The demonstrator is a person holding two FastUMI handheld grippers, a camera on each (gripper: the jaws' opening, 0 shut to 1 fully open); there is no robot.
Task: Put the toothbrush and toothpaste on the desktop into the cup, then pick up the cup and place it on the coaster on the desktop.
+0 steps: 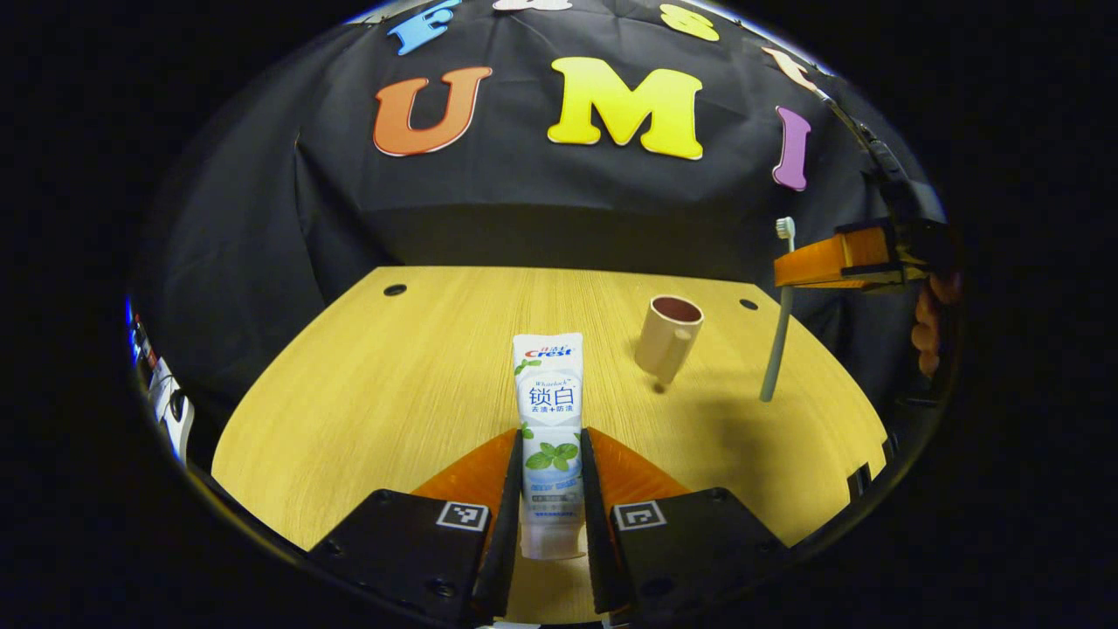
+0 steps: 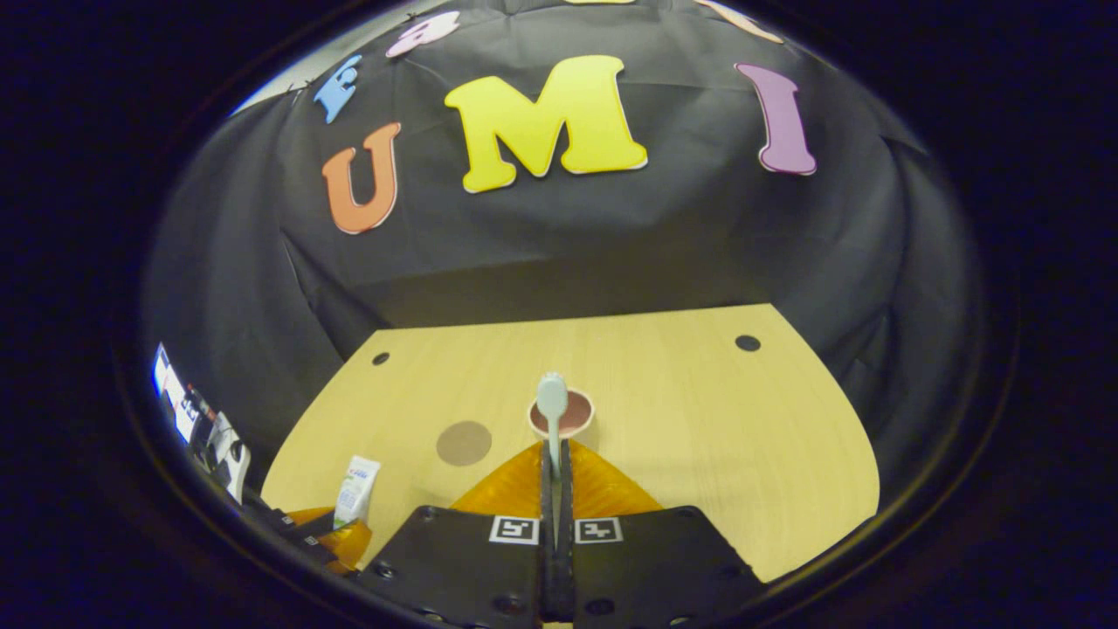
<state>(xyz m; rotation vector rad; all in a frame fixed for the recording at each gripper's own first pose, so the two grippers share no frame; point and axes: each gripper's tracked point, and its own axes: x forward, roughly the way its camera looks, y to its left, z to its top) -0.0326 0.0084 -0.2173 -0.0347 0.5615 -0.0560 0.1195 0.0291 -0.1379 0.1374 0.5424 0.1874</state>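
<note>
Above the bench (image 1: 367,393), the left gripper (image 1: 552,489) clamps the toothpaste (image 1: 550,419), and the right gripper (image 2: 555,489) pinches the toothbrush (image 2: 552,411) upright over the cup (image 2: 572,418). Left of the cup in the right gripper view lies the round brown coaster (image 2: 463,443).

Light wood-grain desktop with a rounded front edge (image 1: 367,419), filling the lower middle of the left gripper view and the lower half of the right gripper view (image 2: 699,437); black cloth behind it. Two small round black holes near the back edge: one upper left (image 1: 395,289), one upper right (image 1: 748,304) in the left gripper view; same pair in the right gripper view (image 2: 381,358) (image 2: 748,342). Beige cylindrical cup with a dark reddish inside (image 1: 668,336) stands on the wood right of centre in the left gripper view, small shadow at its base. In the right gripper view a flat round grey-brown coaster (image 2: 464,443) lies left of centre, near the cup (image 2: 572,418), apart from it.
</note>
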